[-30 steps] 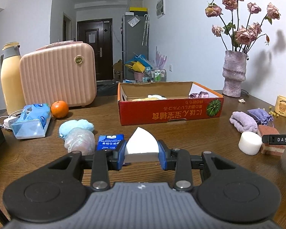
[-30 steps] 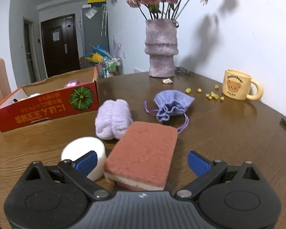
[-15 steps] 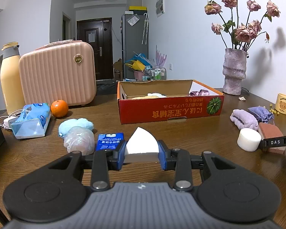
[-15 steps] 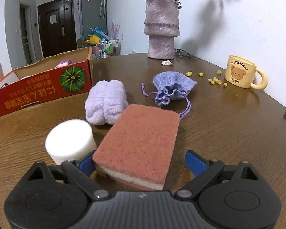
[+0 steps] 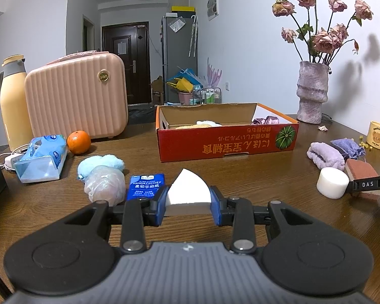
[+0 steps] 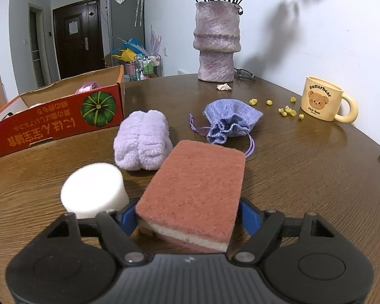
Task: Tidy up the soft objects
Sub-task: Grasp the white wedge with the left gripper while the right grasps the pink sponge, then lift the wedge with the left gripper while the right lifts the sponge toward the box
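Now the right gripper (image 6: 187,219) has closed in: its jaws, wide apart a second ago, sit against both sides of the sponge (image 6: 195,190) on the table (image 6: 304,167), so a lift toward the box (image 6: 53,124) looks next. Sponge's long axis runs straight ahead, far end toward the pouch (image 6: 230,120). Left gripper (image 5: 188,206) stays clamped on its white wedge (image 5: 188,188).

The round brown wooden table (image 6: 304,167) showed a grained, faintly glossy top, and the red printed cardboard box (image 6: 50,124) at its ten o'clock looked matt. The rust-red rectangular sponge (image 6: 197,185) had a coarse, fibrous face over a pale foam layer, beside a smooth white foam cylinder (image 6: 95,192). The lilac rolled towel (image 6: 141,141) looked plush, the lavender drawstring pouch (image 6: 228,119) woven, the cream bear-printed ceramic mug (image 6: 321,98) glazed.
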### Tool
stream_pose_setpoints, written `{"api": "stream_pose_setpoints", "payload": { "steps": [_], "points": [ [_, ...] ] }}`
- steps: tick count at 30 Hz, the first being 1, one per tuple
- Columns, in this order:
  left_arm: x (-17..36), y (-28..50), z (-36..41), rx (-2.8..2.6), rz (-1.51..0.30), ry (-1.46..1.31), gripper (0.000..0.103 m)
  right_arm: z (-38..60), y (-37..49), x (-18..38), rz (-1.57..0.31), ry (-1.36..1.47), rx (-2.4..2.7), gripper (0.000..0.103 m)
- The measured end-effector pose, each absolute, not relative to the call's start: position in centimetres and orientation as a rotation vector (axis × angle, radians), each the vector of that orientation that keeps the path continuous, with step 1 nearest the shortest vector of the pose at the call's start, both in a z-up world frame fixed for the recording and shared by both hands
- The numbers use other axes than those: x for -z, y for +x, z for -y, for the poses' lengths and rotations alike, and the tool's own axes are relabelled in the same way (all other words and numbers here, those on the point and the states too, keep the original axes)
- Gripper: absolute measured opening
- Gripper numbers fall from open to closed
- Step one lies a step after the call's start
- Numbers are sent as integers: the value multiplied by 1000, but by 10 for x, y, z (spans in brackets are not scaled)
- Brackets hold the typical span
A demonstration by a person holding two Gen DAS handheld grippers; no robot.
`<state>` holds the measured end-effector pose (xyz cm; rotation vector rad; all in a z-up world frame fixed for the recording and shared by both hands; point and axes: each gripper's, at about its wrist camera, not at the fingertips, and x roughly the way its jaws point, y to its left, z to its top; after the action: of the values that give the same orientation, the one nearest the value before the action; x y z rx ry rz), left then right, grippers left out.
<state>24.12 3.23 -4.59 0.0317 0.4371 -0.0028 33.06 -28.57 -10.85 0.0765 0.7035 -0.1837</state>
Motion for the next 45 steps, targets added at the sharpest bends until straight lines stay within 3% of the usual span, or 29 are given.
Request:
{"api": "stream_pose_setpoints", "payload": {
  "steps": [12, 30, 45],
  "points": [
    [46, 241, -32, 2, -438, 32, 36, 289, 324, 105, -672, 105, 181, 75],
    [45, 242, -34, -3, -430, 31, 36, 277, 287, 79, -434, 92, 98, 75],
    [45, 242, -32, -22, -413, 34, 36, 246, 270, 73, -352, 29, -19, 75]
  ]
}}
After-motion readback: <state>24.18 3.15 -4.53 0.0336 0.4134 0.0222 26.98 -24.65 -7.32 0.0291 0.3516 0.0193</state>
